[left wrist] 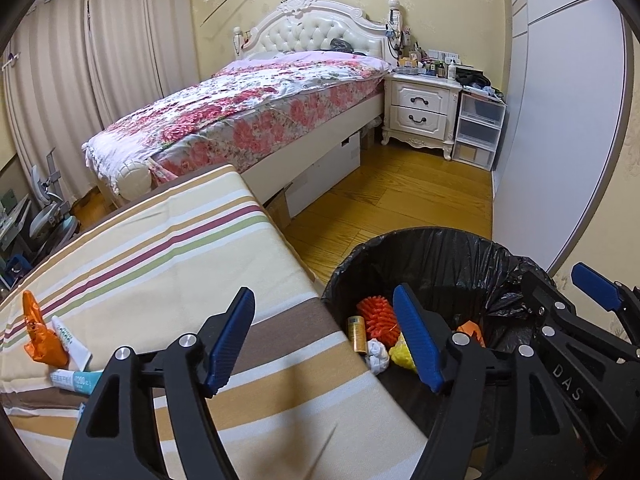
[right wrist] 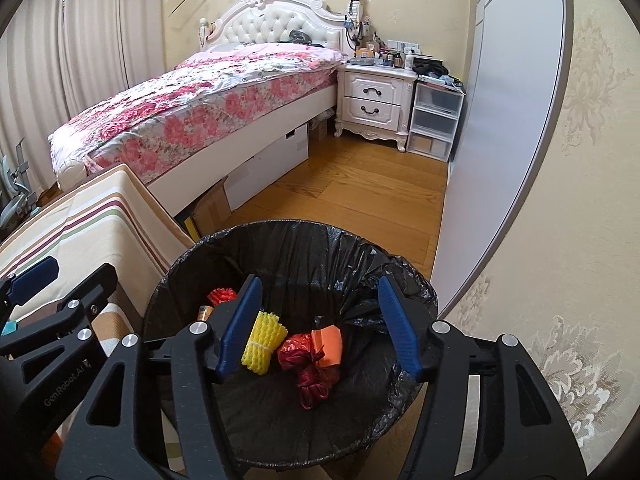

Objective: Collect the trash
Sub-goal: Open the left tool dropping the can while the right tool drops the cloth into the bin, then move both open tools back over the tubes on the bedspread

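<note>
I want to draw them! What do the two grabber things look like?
Both the left gripper and right gripper are black plastic frames with cut-out holes, silver round bolts and ridged blue pads on the jaws. White lettering marks their sides.

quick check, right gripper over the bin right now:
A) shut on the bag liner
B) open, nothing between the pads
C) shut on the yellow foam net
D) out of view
B: the right gripper hangs over the bin with its jaws apart and nothing between the pads; the yellow foam net lies loose in the bin below.
</note>
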Tool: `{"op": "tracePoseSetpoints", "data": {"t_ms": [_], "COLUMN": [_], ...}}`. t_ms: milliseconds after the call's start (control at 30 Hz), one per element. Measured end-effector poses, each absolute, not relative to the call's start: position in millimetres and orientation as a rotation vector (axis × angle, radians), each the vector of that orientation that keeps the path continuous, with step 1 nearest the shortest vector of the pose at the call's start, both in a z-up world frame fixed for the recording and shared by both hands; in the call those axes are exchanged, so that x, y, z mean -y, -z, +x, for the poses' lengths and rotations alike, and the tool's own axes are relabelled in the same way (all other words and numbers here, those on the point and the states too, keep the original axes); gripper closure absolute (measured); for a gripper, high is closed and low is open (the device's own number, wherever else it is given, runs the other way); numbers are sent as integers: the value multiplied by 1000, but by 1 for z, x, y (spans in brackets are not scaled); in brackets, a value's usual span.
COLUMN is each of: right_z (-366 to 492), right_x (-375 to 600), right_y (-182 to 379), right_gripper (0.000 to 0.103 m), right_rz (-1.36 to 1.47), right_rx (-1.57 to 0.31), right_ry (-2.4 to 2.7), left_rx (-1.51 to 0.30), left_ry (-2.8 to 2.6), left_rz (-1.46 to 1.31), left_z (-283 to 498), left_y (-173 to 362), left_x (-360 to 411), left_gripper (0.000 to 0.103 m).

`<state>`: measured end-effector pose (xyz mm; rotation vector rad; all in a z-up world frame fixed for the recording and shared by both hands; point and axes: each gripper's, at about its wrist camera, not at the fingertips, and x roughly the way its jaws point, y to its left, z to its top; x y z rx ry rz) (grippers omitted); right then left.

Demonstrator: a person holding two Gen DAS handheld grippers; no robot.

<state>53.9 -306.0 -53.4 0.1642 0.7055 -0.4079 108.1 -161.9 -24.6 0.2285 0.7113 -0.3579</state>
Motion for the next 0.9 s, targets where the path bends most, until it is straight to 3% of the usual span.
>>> {"op": "tracePoseSetpoints", "data": {"t_ms": [900], "right_z": [45], "right_x": [157], "right_y": [49], "right_gripper": [43], "right_rz": [42], "right_rx": [-768], "right_ry": [50], "left_rx": [-776], "left_ry": [35], "left_rz": [180], "left_z": [61], "left_y": [36], "left_x": [0], "left_gripper": [33]}}
